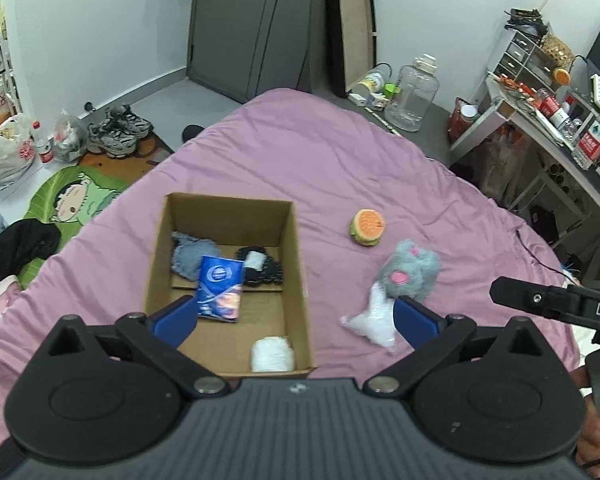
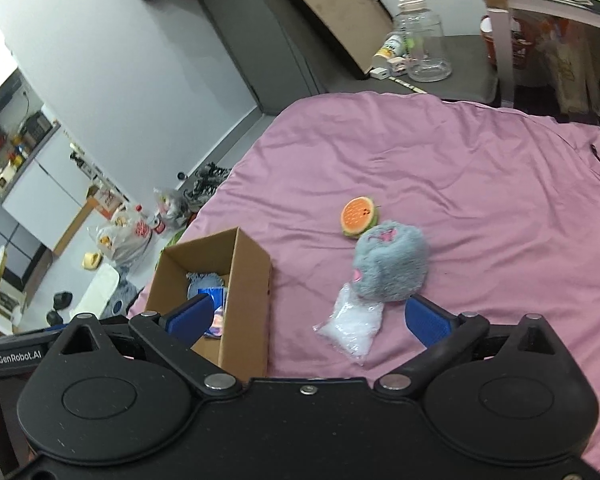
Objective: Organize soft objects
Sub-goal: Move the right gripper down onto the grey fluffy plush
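An open cardboard box (image 1: 298, 264) (image 2: 246, 292) stands on the pink bedspread (image 1: 320, 152) (image 2: 480, 184). Inside lie a blue tissue pack (image 1: 220, 288), a grey-blue knit piece (image 1: 190, 256), a black soft item (image 1: 264, 266) and a white ball (image 1: 272, 354). To the right of the box lie a fluffy grey plush (image 1: 410, 270) (image 2: 392, 266), a clear bag of white stuffing (image 1: 370, 320) (image 2: 352, 328) and an orange-green melon plush (image 1: 367, 227) (image 2: 358, 216). My left gripper (image 1: 296, 316) hangs open above the box's near right corner, nothing between its fingers. My right gripper (image 2: 308, 316) is open and empty, above the bed between box and bag.
The right gripper's black body (image 1: 556, 302) juts in at the right of the left wrist view. Past the bed's far edge stand a clear jar (image 1: 412, 96) (image 2: 422, 46), a cluttered desk (image 1: 540, 120), shoes (image 1: 118, 132) and bags on the floor (image 1: 8, 152).
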A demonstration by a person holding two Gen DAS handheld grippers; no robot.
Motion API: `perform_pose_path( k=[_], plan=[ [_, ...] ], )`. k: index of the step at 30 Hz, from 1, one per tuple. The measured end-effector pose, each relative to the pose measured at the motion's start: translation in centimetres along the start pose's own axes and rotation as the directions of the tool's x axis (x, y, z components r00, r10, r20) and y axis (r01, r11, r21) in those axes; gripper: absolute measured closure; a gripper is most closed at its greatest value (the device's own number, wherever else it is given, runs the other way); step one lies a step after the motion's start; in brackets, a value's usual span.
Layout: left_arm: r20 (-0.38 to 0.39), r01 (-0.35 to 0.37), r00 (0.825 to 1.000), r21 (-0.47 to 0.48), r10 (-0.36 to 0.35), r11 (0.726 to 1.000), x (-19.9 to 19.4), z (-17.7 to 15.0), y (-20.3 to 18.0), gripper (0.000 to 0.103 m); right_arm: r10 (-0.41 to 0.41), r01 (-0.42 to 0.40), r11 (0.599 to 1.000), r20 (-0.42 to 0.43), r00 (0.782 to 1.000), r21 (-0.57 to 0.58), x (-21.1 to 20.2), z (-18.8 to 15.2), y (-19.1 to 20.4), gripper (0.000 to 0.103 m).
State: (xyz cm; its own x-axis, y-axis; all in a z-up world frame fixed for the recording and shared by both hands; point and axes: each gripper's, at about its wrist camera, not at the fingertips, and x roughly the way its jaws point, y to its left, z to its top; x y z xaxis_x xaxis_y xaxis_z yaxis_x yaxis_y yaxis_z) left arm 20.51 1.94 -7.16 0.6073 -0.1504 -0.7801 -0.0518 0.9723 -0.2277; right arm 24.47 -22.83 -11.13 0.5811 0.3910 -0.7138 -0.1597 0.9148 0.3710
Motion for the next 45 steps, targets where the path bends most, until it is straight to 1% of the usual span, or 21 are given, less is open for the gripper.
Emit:
perform_pose_path(
  k=[4, 9, 12, 17, 20, 23, 27, 30, 32, 33, 37, 41, 45],
  plan=[
    [0.016, 0.003, 1.0, 0.019, -0.003, 1.0, 0.4, -0.1, -1.7, 0.0, 0.002, -0.003, 0.999, 0.015, 1.0, 0.034, -0.4, 0.1, -1.7, 0.0],
    [-0.008, 0.0, 1.0, 0.042, 0.001, 0.999, 1.5, -0.4, -3.9, 0.0, 0.004, -0.007, 0.997, 0.03, 1.0, 0.076, -0.8, 0.3, -3.7, 0.0],
    [0.0, -0.002, 1.0, 0.055, 0.002, 0.998, 2.2, -0.6, -5.2, 0.0, 0.001, -0.005, 0.994, 0.042, 0.999, 0.11, -1.0, 0.4, -5.0, 0.0],
    [-0.013, -0.001, 1.0, 0.052, 0.001, 0.999, 3.7, -0.6, -6.9, 0.0, -0.004, -0.007, 0.984, 0.062, 0.998, 0.179, -1.1, 0.7, -7.4, 0.0],
    [-0.026, -0.027, 0.999, 0.084, 0.029, 0.996, 4.7, -0.5, -8.3, 0.0, -0.011, -0.001, 0.979, 0.059, 0.998, 0.205, -0.7, 0.6, -8.4, 0.0],
    [-0.046, -0.009, 0.999, 0.081, 0.013, 0.997, 5.8, -0.4, -9.2, 0.0, -0.017, 0.004, 0.975, 0.055, 0.998, 0.221, -0.1, 0.4, -9.2, 0.0],
    [-0.051, -0.017, 0.998, 0.105, 0.023, 0.994, 7.3, -0.1, -10.4, 0.0, -0.028, 0.019, 0.961, 0.031, 0.999, 0.277, 1.1, 0.2, -10.4, 0.0],
    [-0.072, -0.033, 0.997, 0.09, 0.039, 0.995, 8.6, 0.1, -10.9, 0.0, -0.028, 0.018, 0.95, 0.029, 0.999, 0.311, 1.6, 0.0, -11.1, 0.0],
    [-0.081, -0.067, 0.994, 0.117, 0.076, 0.991, 9.6, 0.3, -11.5, 0.0, -0.029, 0.018, 0.947, 0.029, 0.999, 0.319, 1.9, 0.1, -11.4, 0.0],
    [-0.082, -0.067, 0.994, 0.123, 0.077, 0.99, 9.9, 0.3, -11.6, 0.0, -0.033, 0.023, 0.945, 0.027, 0.999, 0.325, 2.1, 0.1, -11.5, 0.0],
    [-0.096, -0.025, 0.995, 0.099, 0.034, 0.995, 11.2, 0.8, -11.9, 0.0, -0.058, 0.047, 0.936, 0.02, 0.998, 0.349, 3.1, 0.2, -12.2, 0.001],
    [-0.081, -0.04, 0.995, 0.123, 0.051, 0.992, 12.4, 1.3, -12.7, 0.0, -0.039, 0.028, 0.929, 0.022, 0.999, 0.368, 4.0, 0.4, -12.8, 0.001],
    [-0.087, -0.03, 0.995, 0.112, 0.04, 0.993, 13.6, 1.9, -13.0, 0.0, -0.065, 0.054, 0.925, 0.017, 0.998, 0.375, 4.7, 0.7, -13.3, 0.0]
  ],
)
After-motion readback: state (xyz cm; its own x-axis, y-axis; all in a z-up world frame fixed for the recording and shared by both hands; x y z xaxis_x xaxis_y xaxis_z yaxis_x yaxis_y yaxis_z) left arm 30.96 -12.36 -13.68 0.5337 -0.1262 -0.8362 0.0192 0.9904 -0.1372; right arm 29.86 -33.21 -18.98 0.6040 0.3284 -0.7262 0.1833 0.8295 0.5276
